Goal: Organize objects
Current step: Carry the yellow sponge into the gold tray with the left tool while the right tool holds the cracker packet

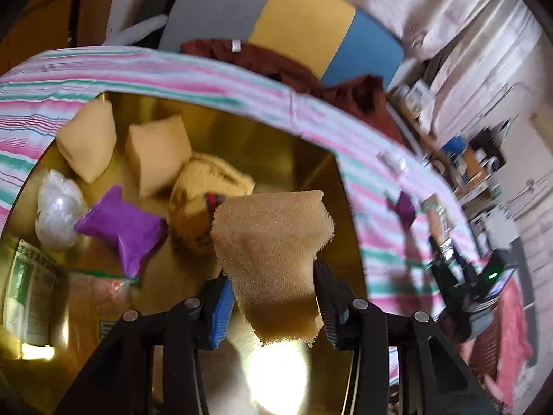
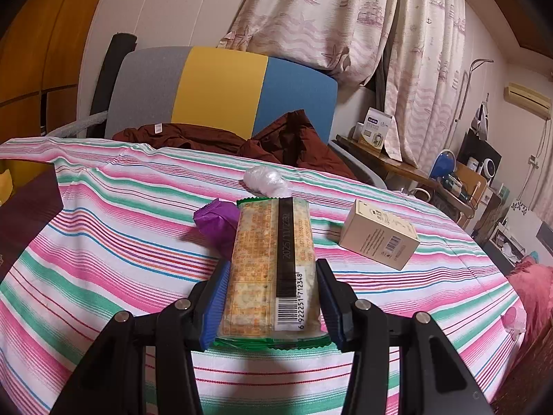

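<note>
My left gripper (image 1: 273, 297) is shut on a tan sponge (image 1: 273, 242) and holds it over a gold metal tray (image 1: 311, 159). The tray holds yellow cloth pouches (image 1: 157, 155), a purple pouch (image 1: 124, 228), a clear plastic bag (image 1: 57, 207) and snack packets (image 1: 31, 297). My right gripper (image 2: 273, 297) is shut on a long cracker packet (image 2: 273, 269) above the striped tablecloth (image 2: 103, 242). On the cloth lie a purple pouch (image 2: 217, 221), a crumpled plastic bag (image 2: 266, 178) and a beige box (image 2: 378, 238).
A brown garment (image 2: 276, 141) lies at the table's far edge before a grey, yellow and blue chair back (image 2: 221, 93). A cluttered side shelf (image 2: 449, 180) stands at the right. The right gripper also shows in the left wrist view (image 1: 452, 273).
</note>
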{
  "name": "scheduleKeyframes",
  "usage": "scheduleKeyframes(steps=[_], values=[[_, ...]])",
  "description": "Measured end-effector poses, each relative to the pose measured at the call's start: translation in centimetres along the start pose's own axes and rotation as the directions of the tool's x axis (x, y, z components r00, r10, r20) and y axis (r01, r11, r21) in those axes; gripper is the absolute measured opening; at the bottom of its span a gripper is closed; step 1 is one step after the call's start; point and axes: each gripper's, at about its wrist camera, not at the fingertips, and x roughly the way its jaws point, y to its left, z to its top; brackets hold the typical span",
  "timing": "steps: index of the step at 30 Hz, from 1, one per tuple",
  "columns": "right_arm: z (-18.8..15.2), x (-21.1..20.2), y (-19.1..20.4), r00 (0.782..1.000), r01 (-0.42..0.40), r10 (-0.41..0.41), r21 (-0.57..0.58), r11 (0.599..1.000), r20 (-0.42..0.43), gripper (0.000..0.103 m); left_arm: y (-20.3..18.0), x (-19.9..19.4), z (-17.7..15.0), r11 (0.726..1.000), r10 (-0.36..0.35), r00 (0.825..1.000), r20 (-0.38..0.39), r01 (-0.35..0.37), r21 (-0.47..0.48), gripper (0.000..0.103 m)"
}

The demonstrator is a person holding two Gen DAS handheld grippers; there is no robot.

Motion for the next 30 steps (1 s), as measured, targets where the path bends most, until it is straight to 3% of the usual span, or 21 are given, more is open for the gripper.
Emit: scheduleKeyframes(steps=[3,5,7,9,13,15,19,22,27,30], values=[[0.0,0.0,0.0,1.0,-0.003,0.003,0.001,1.0,0.0,0.049,0.3,0.0,-0.1,0.998,0.067,0.997,-0.026,-0.066,0.012,0.049],[0.0,0.0,0.0,1.0,-0.004,0.004,0.0,1.0,-0.002,0.049,1.0,0.4,-0.2,0.99,0.138,0.99,-0.041,-0.137,0.027,0.076],[0.0,-0.1,0.0,1.0,-0.004,0.004,0.0,1.0,0.0,0.049,1.8,0.3,-0.3,0.981,0.194,0.98,-0.05,-0.193,0.024,0.087],[0.0,-0.2,0.0,1.0,-0.007,0.007,-0.001,1.0,0.004,0.049,2.8,-0.1,-0.9,0.984,0.179,0.983,-0.041,-0.18,-0.002,0.087],[0.1,-0.5,0.2,0.999,-0.034,0.034,-0.009,0.999,-0.002,0.049,3.8,-2.2,-1.6,0.982,0.18,0.983,0.017,-0.179,-0.065,0.101],[0.2,-1.1,0.5,0.999,-0.049,0.049,-0.017,0.999,0.003,0.049,3.9,-3.3,-2.0,0.985,0.157,0.985,0.064,-0.152,-0.076,0.101],[0.7,-3.5,1.5,0.992,-0.123,0.122,0.004,0.992,0.036,0.049,3.7,-5.3,-2.3,0.985,0.164,0.969,0.184,-0.152,-0.079,0.102],[2.0,-5.8,3.1,0.972,-0.227,0.226,0.01,0.974,0.063,0.049,4.0,-4.8,-1.9,0.983,0.169,0.968,0.184,-0.153,-0.1,0.102],[4.8,-9.8,8.1,0.907,-0.401,0.41,-0.103,0.91,0.091,0.049,4.5,-4.9,-2.4,0.982,0.15,0.965,0.214,-0.12,-0.147,0.102],[5.6,-11.2,11.3,0.859,-0.5,0.51,-0.135,0.855,0.044,0.049,5.1,-5.7,-3.5,0.98,0.143,0.956,0.256,-0.101,-0.171,0.102]])
